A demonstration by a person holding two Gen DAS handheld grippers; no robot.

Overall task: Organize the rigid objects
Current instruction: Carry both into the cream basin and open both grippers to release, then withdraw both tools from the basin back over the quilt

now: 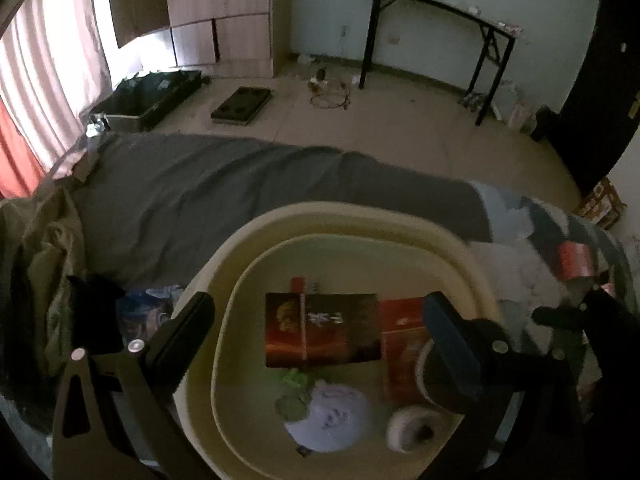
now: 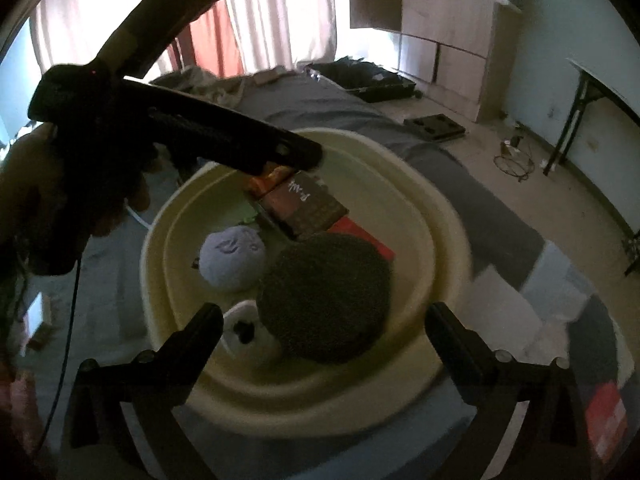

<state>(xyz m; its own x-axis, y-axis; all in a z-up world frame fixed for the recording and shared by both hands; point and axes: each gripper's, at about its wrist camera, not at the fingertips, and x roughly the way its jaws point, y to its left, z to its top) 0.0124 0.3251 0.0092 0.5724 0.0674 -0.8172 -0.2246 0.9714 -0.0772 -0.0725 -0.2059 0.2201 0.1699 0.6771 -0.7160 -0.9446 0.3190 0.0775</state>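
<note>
Black gripper fingers frame each wrist view. Left gripper [image 1: 320,344]: jaws spread wide, nothing between the pads, poised above the basin. Right gripper [image 2: 324,336]: jaws likewise spread to their widest, nothing held, poised over the near rim of the same basin.

Cream plastic basin [image 1: 356,216]: oval, double-walled, resting on a grey bedsheet [image 1: 208,184]. Contents:
- dark book [image 1: 322,330] with a reddish cover picture, lying flat toward the far side;
- red box [image 1: 402,344] just right of the book, partly under the round cushion;
- dark round cushion [image 2: 324,300], textured, on the near right, overlapping the red box;
- pale lilac ball [image 2: 234,258] with a printed face, left of the cushion;
- white roll [image 2: 246,330] with a dark centre, at the near edge, touching the cushion;
- green item [image 1: 294,394], small and blurred, beside the ball.

Outside the basin: red tin [image 1: 576,264] on the bed to the right, well apart. Olive cloth [image 1: 36,280] bunched on the left of the bed.

Room beyond: black suitcase [image 1: 148,96] open on the floor, folding table [image 1: 440,20] against the far wall, curtains [image 1: 48,80] at left.
</note>
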